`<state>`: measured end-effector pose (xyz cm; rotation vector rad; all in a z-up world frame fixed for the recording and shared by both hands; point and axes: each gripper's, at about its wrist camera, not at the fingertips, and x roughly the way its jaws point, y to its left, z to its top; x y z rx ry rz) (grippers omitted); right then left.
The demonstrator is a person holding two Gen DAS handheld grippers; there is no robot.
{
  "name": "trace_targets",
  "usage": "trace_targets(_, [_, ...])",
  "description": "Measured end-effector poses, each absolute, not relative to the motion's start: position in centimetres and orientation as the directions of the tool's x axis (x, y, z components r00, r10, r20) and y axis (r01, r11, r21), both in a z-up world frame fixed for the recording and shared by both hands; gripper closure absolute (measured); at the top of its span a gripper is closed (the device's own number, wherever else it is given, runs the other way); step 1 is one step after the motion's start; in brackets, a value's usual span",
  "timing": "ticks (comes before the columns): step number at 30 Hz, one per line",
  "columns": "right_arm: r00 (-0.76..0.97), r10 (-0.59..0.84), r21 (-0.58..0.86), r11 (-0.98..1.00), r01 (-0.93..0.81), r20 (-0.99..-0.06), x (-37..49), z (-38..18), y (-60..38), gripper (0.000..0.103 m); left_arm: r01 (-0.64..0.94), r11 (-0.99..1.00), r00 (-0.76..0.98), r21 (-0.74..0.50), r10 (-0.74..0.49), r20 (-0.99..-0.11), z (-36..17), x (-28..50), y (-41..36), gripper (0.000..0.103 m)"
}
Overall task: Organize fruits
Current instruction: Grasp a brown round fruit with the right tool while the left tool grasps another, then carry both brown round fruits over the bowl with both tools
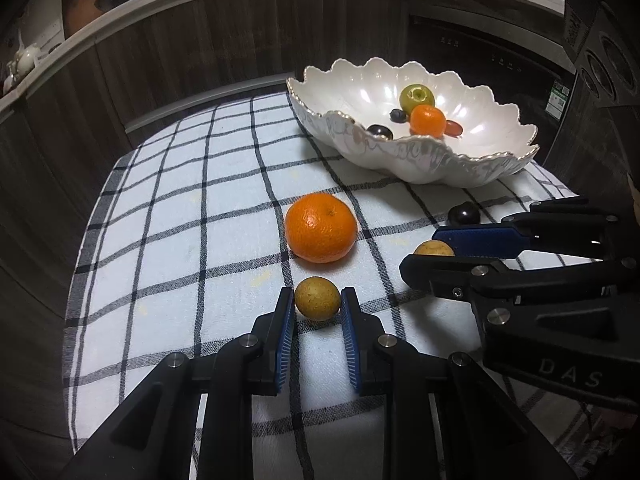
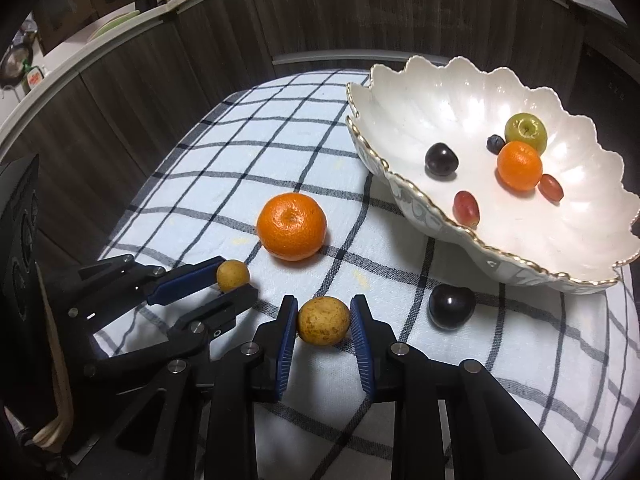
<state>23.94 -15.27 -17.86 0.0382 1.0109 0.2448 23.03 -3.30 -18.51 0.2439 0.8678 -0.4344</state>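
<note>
My left gripper (image 1: 317, 300) pinches one small yellow-brown fruit (image 1: 317, 298) (a longan, perhaps); my right gripper (image 2: 324, 320) clamps another (image 2: 323, 321), both near the checked cloth's (image 1: 180, 208) front edge

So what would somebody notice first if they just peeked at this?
Probably the big orange tangerine sitting alone mid-cloth, and the frilly white bowl behind it on the right, with fruit inside. Then the two tan fruits: the left hand-held gripper pinches the small tan fruit, the right hand-held gripper the bigger tan fruit.
</note>
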Motion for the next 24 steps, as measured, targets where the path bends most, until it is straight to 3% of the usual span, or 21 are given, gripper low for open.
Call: trace_targets(24, [0.626,0.208,0.143,0.978,-0.152,-0.752,21.0,-12.2,-17.9,0.074,0.442,0.896,0.615,0.034,-0.275,-0.739,-12.9,21.8,-4.9,0.079])
